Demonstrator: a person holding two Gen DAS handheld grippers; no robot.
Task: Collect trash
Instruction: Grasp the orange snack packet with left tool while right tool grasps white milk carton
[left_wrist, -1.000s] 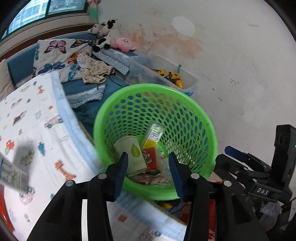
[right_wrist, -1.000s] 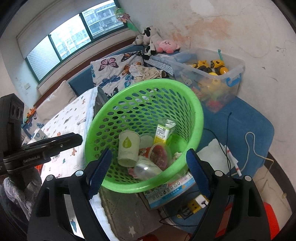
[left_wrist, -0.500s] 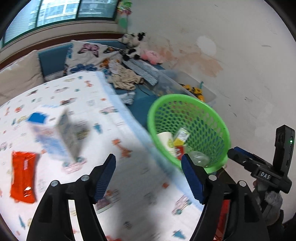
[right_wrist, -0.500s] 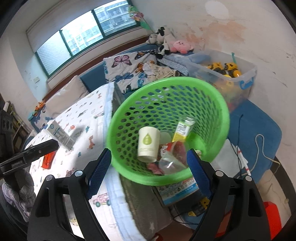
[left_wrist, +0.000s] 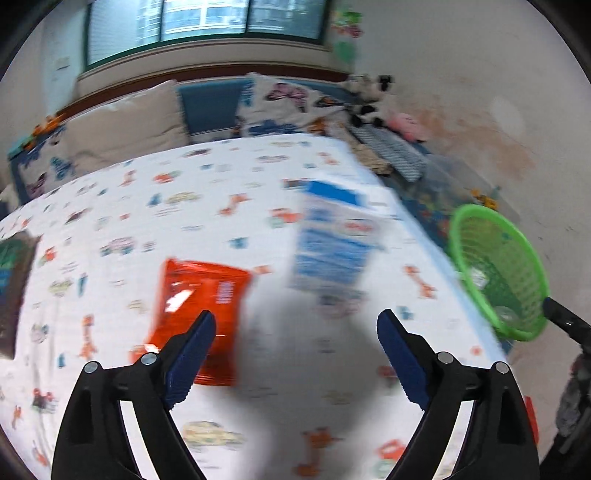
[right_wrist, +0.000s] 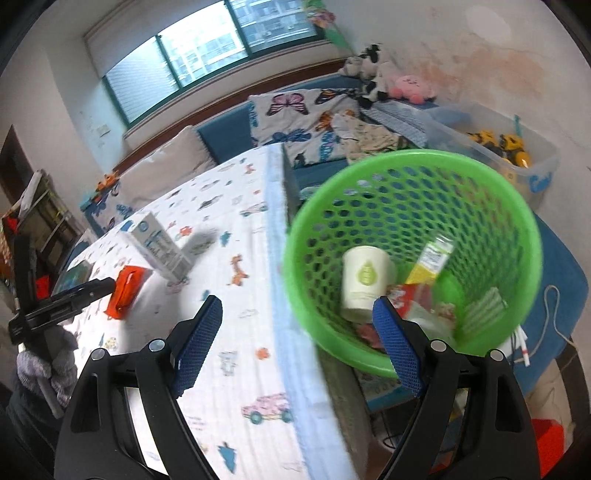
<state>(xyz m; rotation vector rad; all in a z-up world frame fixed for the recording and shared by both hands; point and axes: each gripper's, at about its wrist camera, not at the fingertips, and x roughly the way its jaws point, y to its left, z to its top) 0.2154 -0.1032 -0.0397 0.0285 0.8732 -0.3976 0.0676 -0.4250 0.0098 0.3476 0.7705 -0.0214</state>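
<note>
While a second ago both tools hung over the basket, the left gripper (left_wrist: 295, 332) has now swung away over the bed (left_wrist: 207, 206), its blue fingers (left_wrist: 192, 350) just widened and spread with nothing between them. Just beyond its left finger lies an orange snack packet (left_wrist: 201, 295), flat on the cartoon-print sheet, long axis running away from the tool; half a second ago it sat far off to the left. Beyond that stands a blue-and-white carton (left_wrist: 332, 251), upright and blurred, near the bed's right edge. The right gripper (right_wrist: 297, 326) hovers over that same edge, fingers (right_wrist: 395, 347) spread and empty, about as they were. Past its right finger the green basket (right_wrist: 480, 162) sits beside the bed, mouth tilted toward the viewer, holding a paper cup (right_wrist: 364, 280) lying mouth down, a yellow drink box (right_wrist: 432, 258) and crumpled wrappers (right_wrist: 424, 306). Farther back are a clear toy bin (right_wrist: 517, 147), a butterfly-print quilt (right_wrist: 295, 118), plush toys (right_wrist: 388, 81) against the stained wall, and a window (right_wrist: 207, 48).
</note>
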